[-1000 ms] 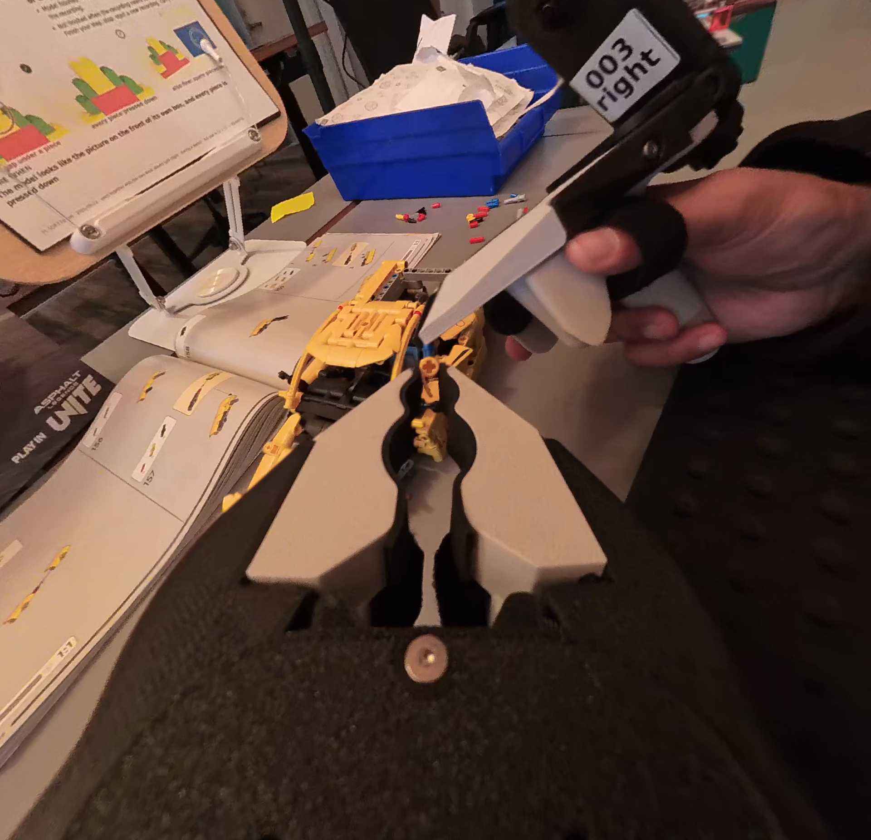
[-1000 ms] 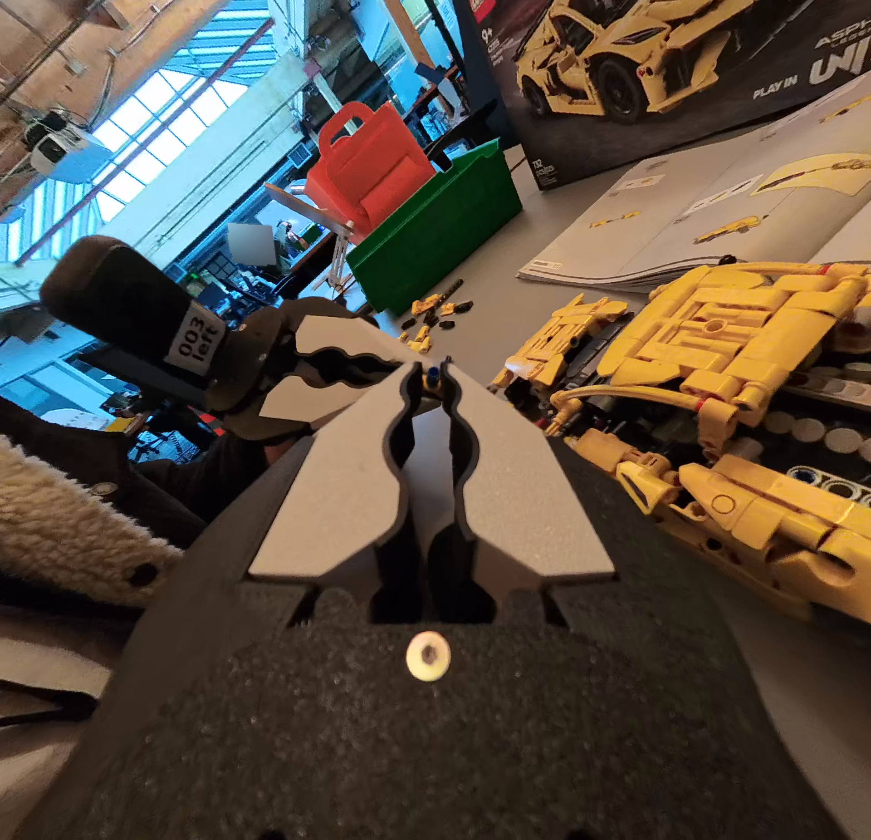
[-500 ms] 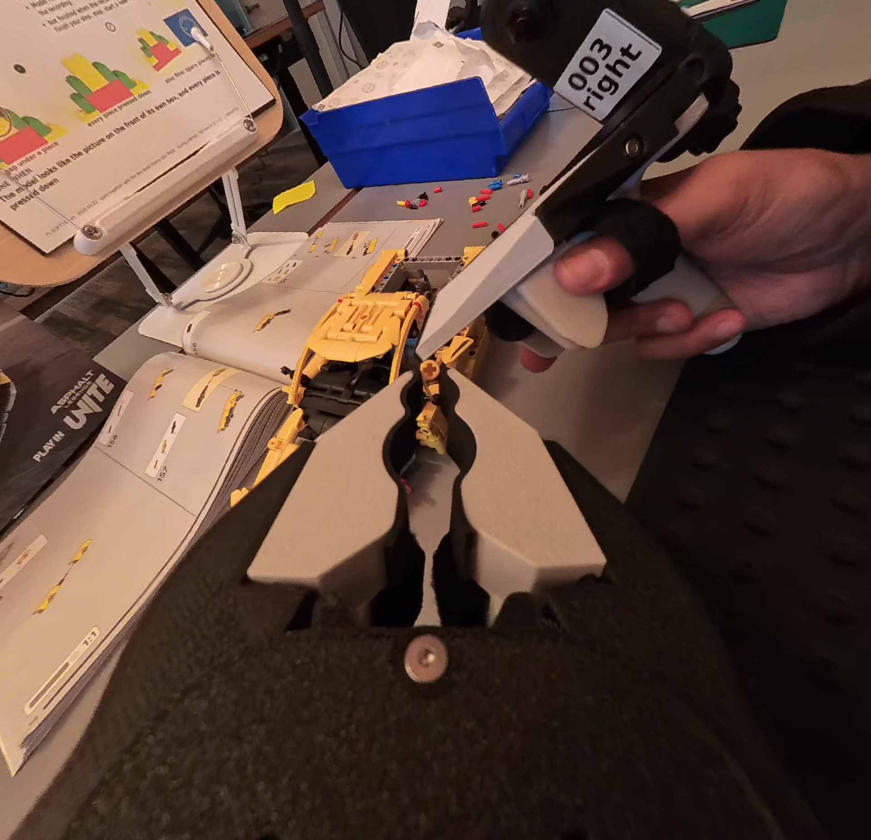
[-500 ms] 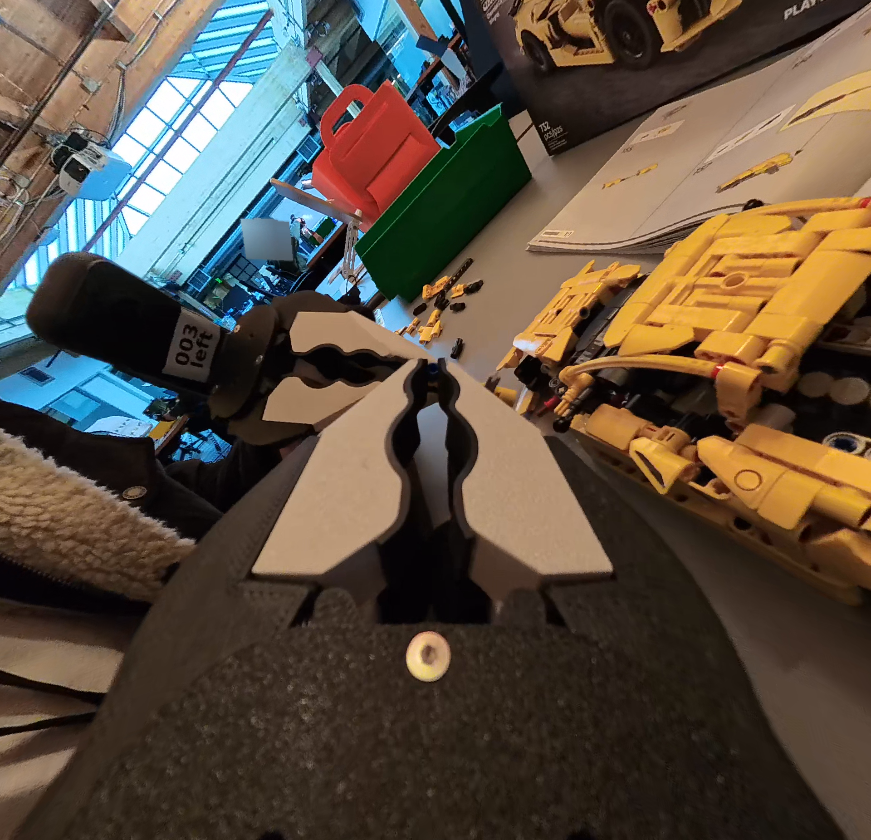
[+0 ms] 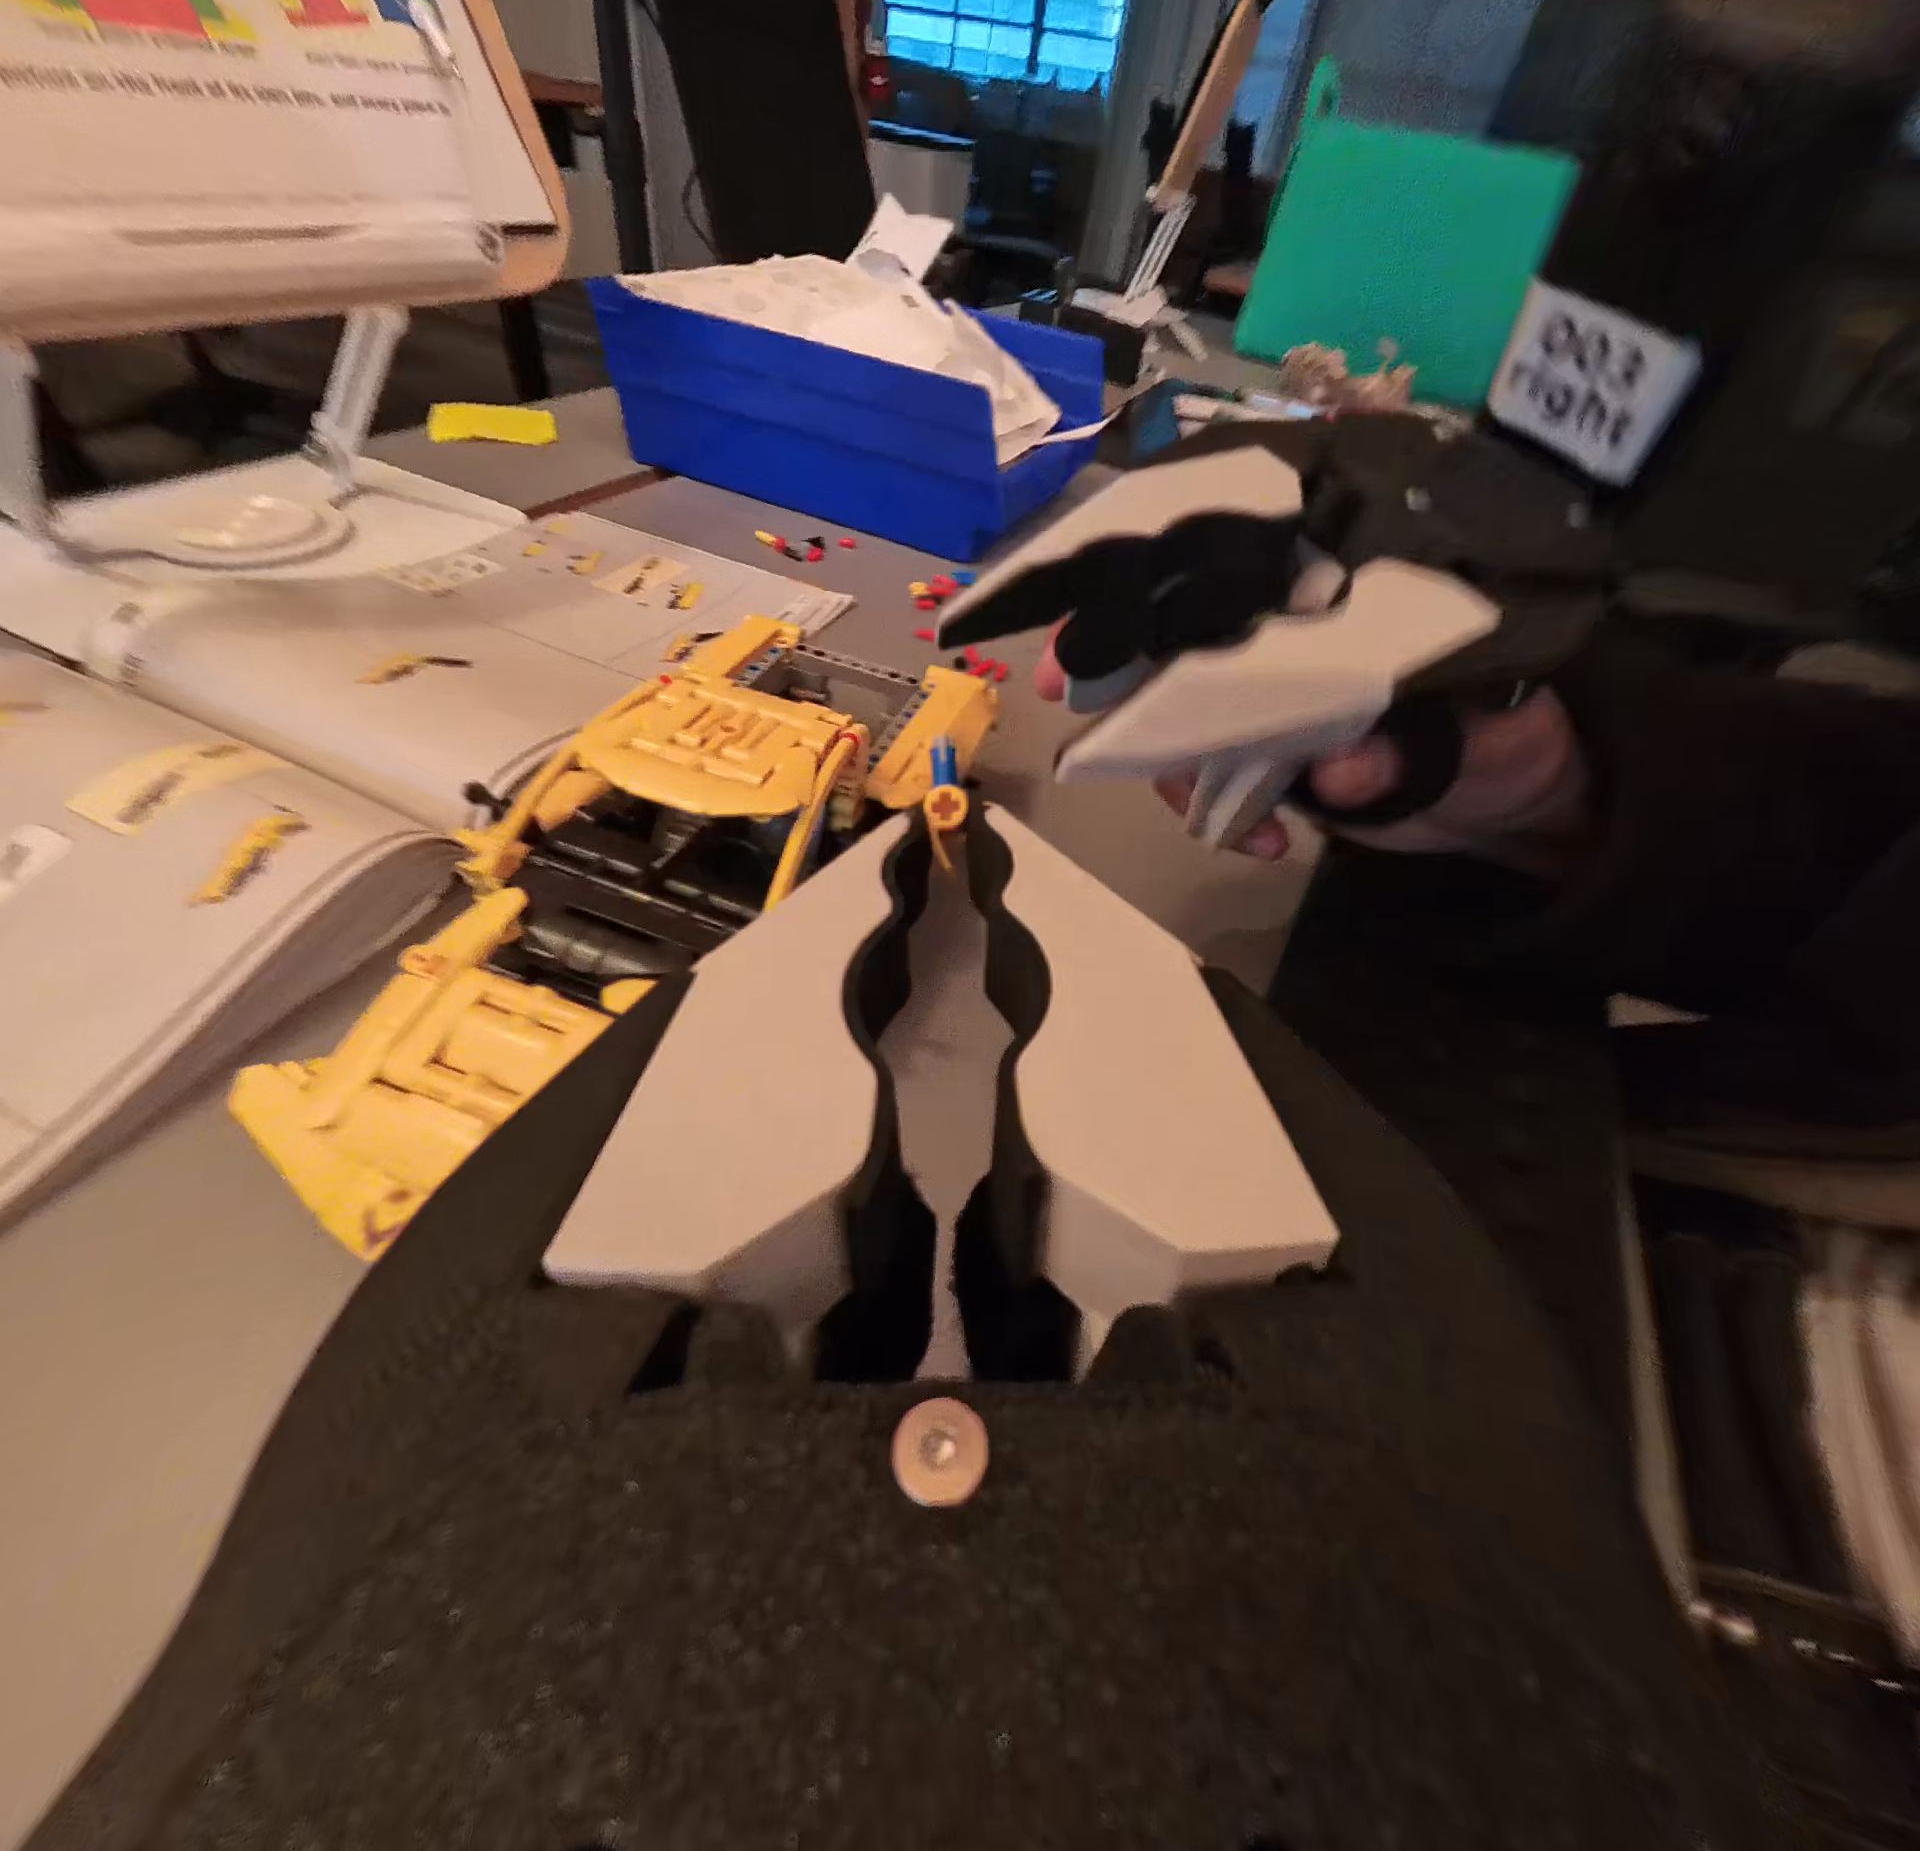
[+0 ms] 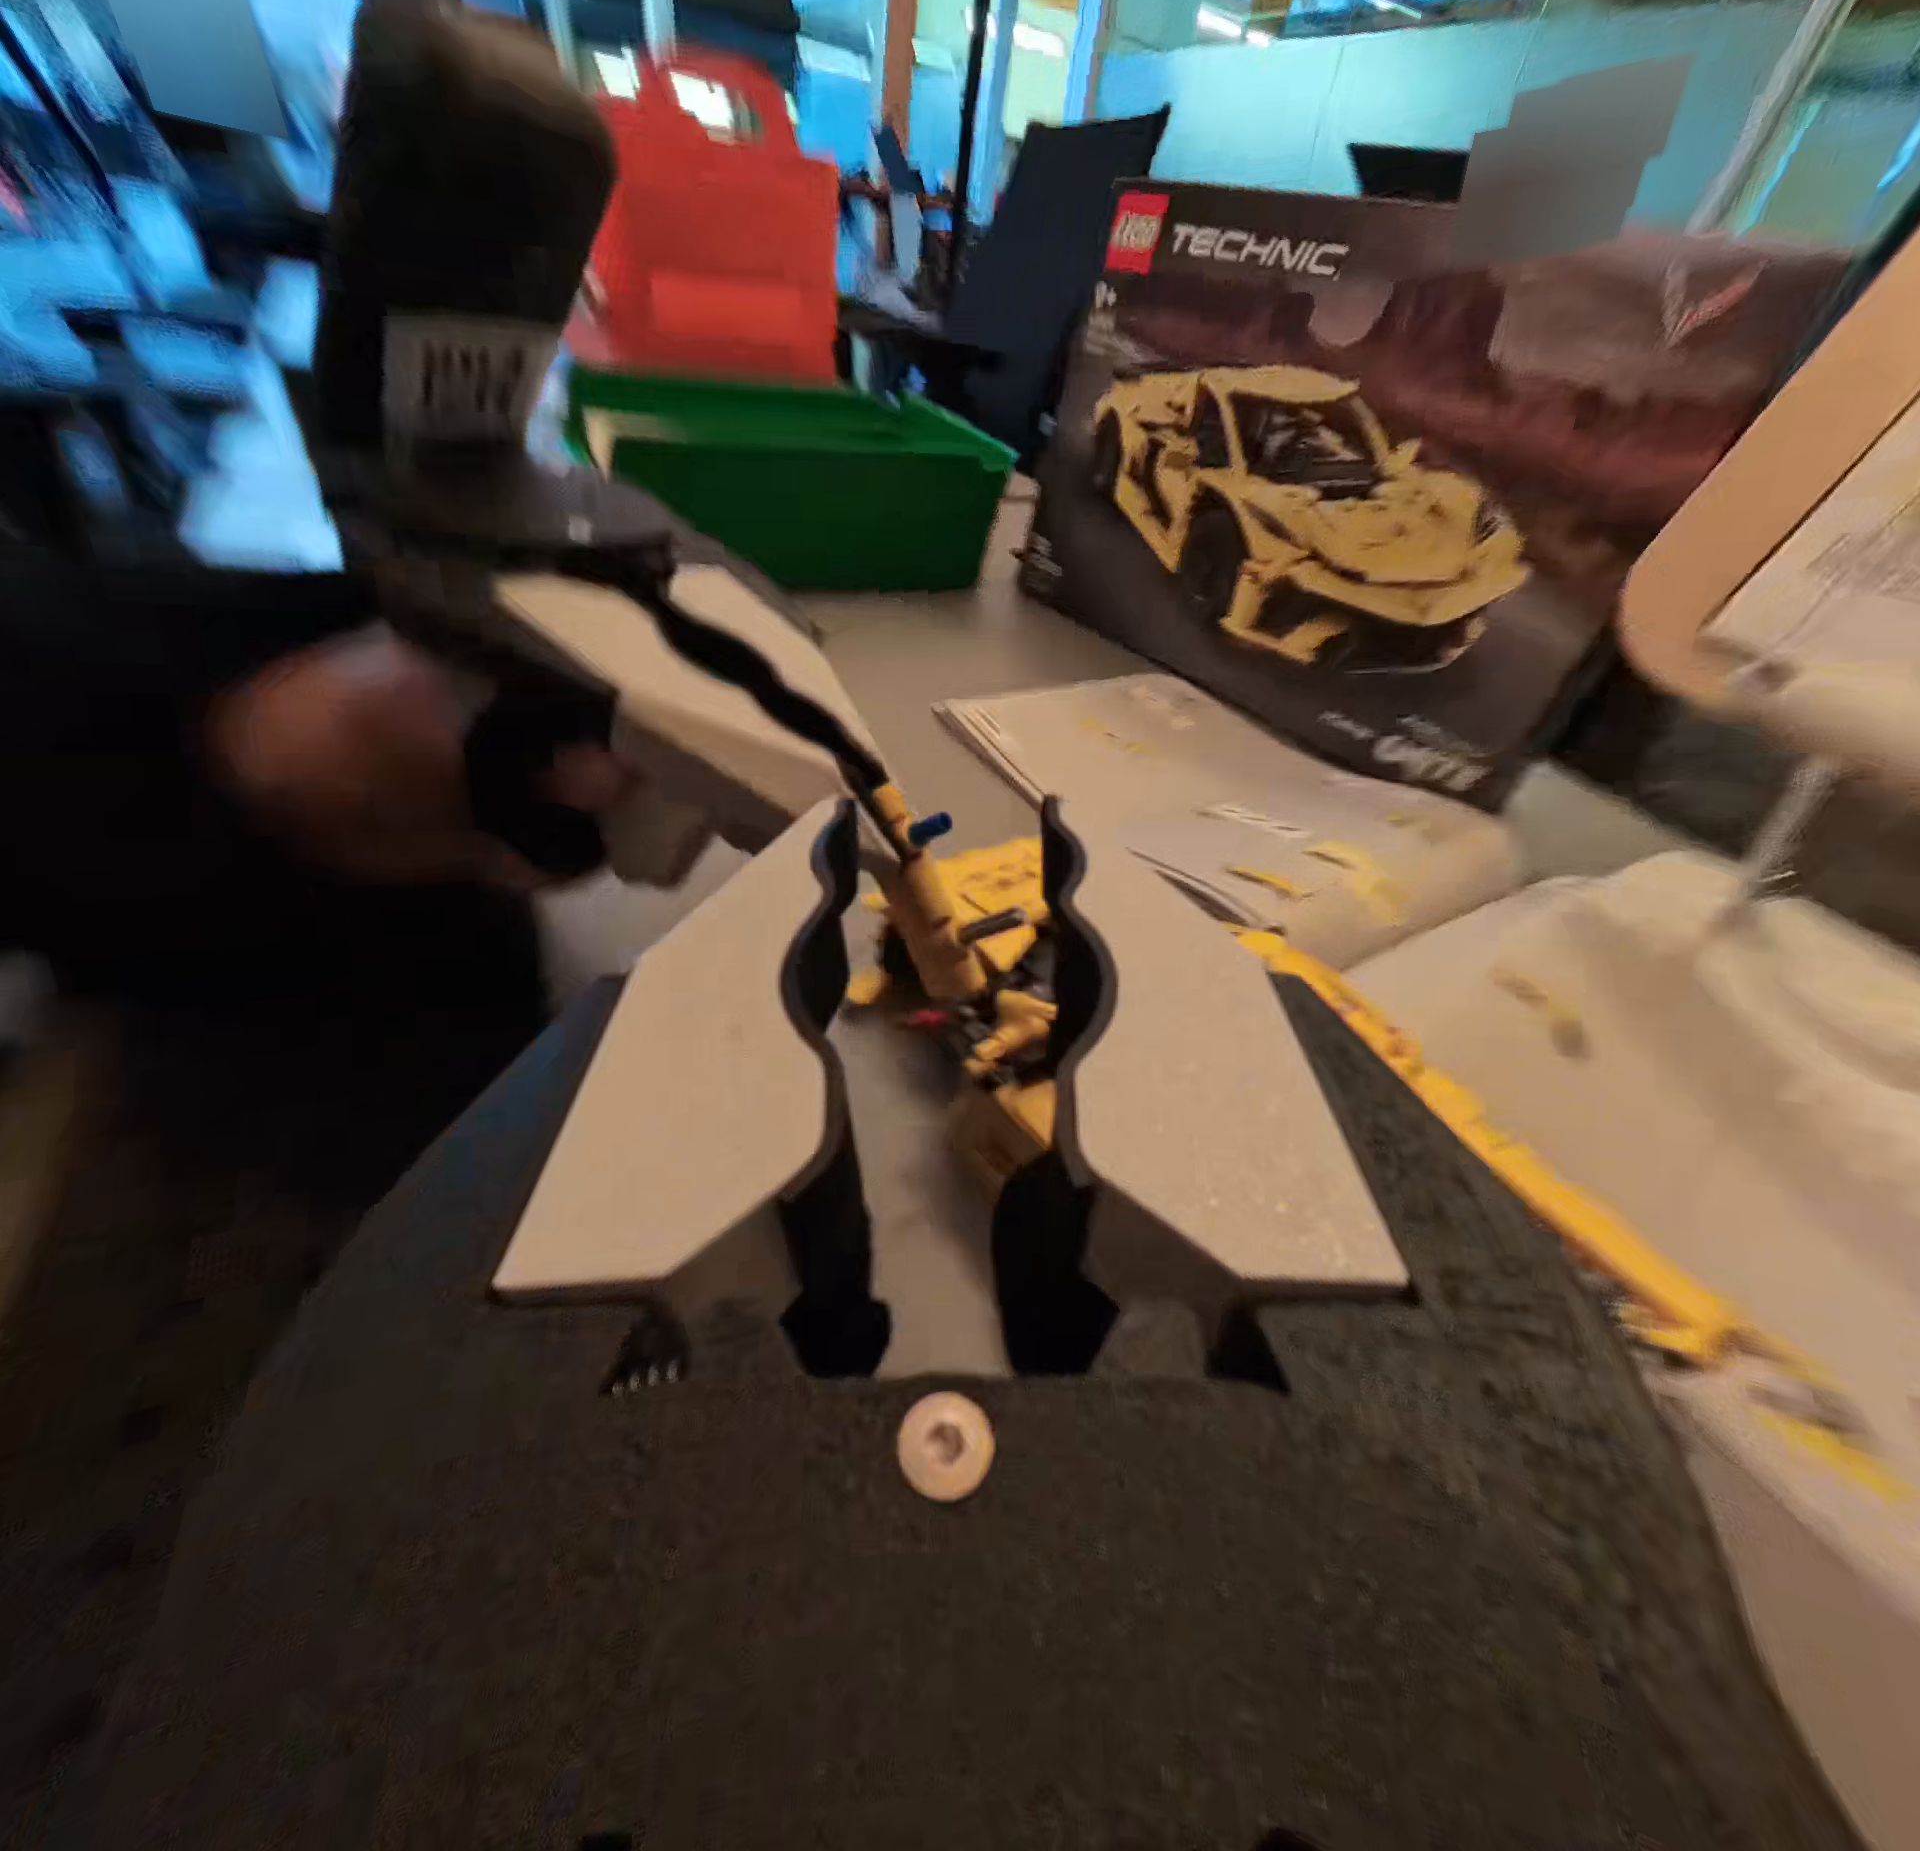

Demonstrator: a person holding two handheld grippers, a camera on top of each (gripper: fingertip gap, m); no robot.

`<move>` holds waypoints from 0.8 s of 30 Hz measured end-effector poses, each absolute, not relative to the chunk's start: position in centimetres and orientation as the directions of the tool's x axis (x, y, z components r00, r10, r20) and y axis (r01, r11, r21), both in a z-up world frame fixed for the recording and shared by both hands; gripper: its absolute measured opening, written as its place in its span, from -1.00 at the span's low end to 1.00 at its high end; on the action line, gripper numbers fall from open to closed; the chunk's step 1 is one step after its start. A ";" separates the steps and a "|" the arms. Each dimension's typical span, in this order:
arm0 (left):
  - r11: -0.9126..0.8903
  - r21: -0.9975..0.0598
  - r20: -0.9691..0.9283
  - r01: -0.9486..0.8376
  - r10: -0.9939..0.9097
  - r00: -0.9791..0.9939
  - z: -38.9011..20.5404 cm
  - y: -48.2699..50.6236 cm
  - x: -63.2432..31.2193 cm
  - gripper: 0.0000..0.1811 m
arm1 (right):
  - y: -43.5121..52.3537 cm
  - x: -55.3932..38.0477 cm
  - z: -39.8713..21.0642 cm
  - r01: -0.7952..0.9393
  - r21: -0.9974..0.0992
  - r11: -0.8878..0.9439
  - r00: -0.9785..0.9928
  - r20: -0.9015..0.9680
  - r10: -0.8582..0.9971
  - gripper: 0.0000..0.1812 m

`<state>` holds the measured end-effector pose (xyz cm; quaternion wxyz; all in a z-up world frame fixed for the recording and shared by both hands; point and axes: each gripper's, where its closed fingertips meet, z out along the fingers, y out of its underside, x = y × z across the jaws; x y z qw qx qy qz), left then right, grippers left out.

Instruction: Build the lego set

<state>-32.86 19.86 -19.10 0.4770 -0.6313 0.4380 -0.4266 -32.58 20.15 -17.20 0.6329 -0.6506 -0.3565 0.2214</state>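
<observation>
My left gripper is shut on a small yellow piece with a blue pin standing out of it, held just above the right side of the yellow car model. My right gripper is open and empty, close to the right of that piece. In the right wrist view my right gripper stands open around the yellow piece and its blue pin. The left gripper holds the piece from the left. The car model lies below, partly hidden.
An open instruction booklet lies left of the car. A blue bin with paper stands behind, small loose red pieces before it. A sheet on a stand is far left. A green bin and the set's box stand behind. Less than 4 cm separates the two grippers' tips.
My right gripper was shut on the blue pin and has opened; the pin now sits in the yellow piece held by my left gripper. Both grippers have swung round.
</observation>
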 end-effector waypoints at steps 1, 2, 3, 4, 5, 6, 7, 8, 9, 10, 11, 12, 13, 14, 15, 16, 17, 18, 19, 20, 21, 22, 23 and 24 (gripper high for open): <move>-0.212 -0.970 0.180 -0.120 -0.957 0.228 -19.0 19.8 -32.9 -0.93 | 20.2 -32.7 -18.0 0.288 -0.954 0.085 0.659 0.262 0.705 -0.63; -0.256 -0.962 0.233 -0.094 -0.951 0.205 -18.8 19.8 -33.0 -0.93 | 19.9 -33.1 -18.6 0.364 -0.925 0.108 0.644 0.333 0.688 -0.64; -0.298 -0.951 0.280 -0.079 -0.943 0.180 -18.8 19.7 -33.0 -0.93 | 19.7 -33.6 -19.0 0.410 -0.903 0.125 0.626 0.379 0.682 -0.61; -0.337 -0.939 0.323 -0.071 -0.933 0.158 -18.8 19.7 -33.0 -0.93 | 19.6 -33.8 -19.2 0.443 -0.885 0.140 0.612 0.413 0.674 -0.61; -0.368 -0.928 0.358 -0.063 -0.924 0.133 -18.8 19.5 -33.0 -0.93 | 19.7 -33.7 -19.3 0.468 -0.871 0.150 0.607 0.440 0.662 -0.61; -0.396 -0.917 0.389 -0.056 -0.915 0.104 -18.7 19.3 -33.0 -0.93 | 19.8 -33.6 -19.5 0.484 -0.861 0.152 0.604 0.455 0.654 -0.60; -0.418 -0.907 0.413 -0.054 -0.907 0.085 -18.7 19.2 -32.9 -0.93 | 19.8 -33.6 -19.6 0.490 -0.858 0.156 0.599 0.462 0.654 -0.60; -0.438 -0.897 0.434 -0.060 -0.898 0.068 -18.8 19.1 -32.9 -0.93 | 19.8 -33.6 -19.4 0.490 -0.855 0.171 0.599 0.473 0.646 -0.62; -0.456 -0.887 0.454 -0.067 -0.890 0.048 -18.9 18.9 -32.8 -0.93 | 19.6 -33.6 -19.0 0.489 -0.851 0.194 0.596 0.488 0.637 -0.65; -0.467 -0.882 0.465 -0.070 -0.884 0.035 -19.0 18.7 -32.7 -0.93 | 19.4 -33.8 -19.1 0.499 -0.842 0.205 0.581 0.500 0.642 -0.67; -0.472 -0.878 0.471 -0.080 -0.882 0.025 -19.1 18.5 -32.6 -0.93 | 19.5 -33.7 -19.3 0.517 -0.832 0.203 0.575 0.513 0.638 -0.68; -0.476 -0.875 0.477 -0.089 -0.879 0.016 -19.2 18.3 -32.5 -0.93 | 19.6 -33.7 -19.5 0.525 -0.827 0.201 0.572 0.518 0.636 -0.71; -0.475 -0.875 0.476 -0.094 -0.879 0.012 -19.2 18.2 -32.5 -0.93 | 19.5 -33.8 -19.5 0.524 -0.827 0.203 0.569 0.517 0.639 -0.74; -0.474 -0.875 0.475 -0.094 -0.880 0.008 -19.2 18.2 -32.5 -0.93 | 19.4 -33.8 -19.5 0.536 -0.816 0.216 0.563 0.536 0.629 -0.74; -0.477 -0.874 0.479 -0.092 -0.878 0.002 -19.1 18.1 -32.5 -0.93 | 19.4 -33.8 -19.4 0.548 -0.804 0.229 0.557 0.555 0.617 -0.74; -0.483 -0.871 0.485 -0.096 -0.875 0.003 -19.3 18.1 -32.5 -0.93 | 19.4 -33.8 -19.6 0.566 -0.793 0.224 0.549 0.566 0.615 -0.74; -0.489 -0.866 0.491 -0.104 -0.871 0.006 -19.4 18.1 -32.5 -0.93 | 19.5 -33.8 -19.8 0.581 -0.784 0.216 0.540 0.571 0.619 -0.75; -0.491 -0.864 0.494 -0.110 -0.870 0.007 -19.6 18.1 -32.5 -0.93 | 19.4 -33.7 -19.9 0.591 -0.779 0.210 0.531 0.572 0.625 -0.75; -0.488 -0.865 0.490 -0.115 -0.872 0.009 -19.6 18.1 -32.4 -0.93 | 19.4 -33.7 -20.0 0.598 -0.776 0.200 0.528 0.569 0.631 -0.76; -0.483 -0.868 0.485 -0.118 -0.875 0.013 -19.7 18.1 -32.4 -0.93 | 19.4 -33.7 -20.0 0.600 -0.776 0.195 0.526 0.566 0.635 -0.76; -0.482 -0.868 0.484 -0.120 -0.875 0.016 -19.7 18.1 -32.4 -0.93 | 19.4 -33.7 -20.1 0.599 -0.777 0.192 0.526 0.563 0.638 -0.76; -0.488 -0.865 0.489 -0.119 -0.872 0.017 -19.8 18.1 -32.4 -0.93 | 19.5 -33.7 -20.1 0.597 -0.780 0.188 0.527 0.558 0.640 -0.76; -0.493 -0.862 0.494 -0.115 -0.869 0.018 -19.7 18.2 -32.5 -0.93 | 19.5 -33.8 -20.1 0.589 -0.787 0.183 0.532 0.548 0.645 -0.76; -0.496 -0.861 0.497 -0.108 -0.867 0.019 -19.6 18.3 -32.5 -0.93 | 19.6 -33.8 -20.0 0.565 -0.807 0.175 0.546 0.524 0.654 -0.76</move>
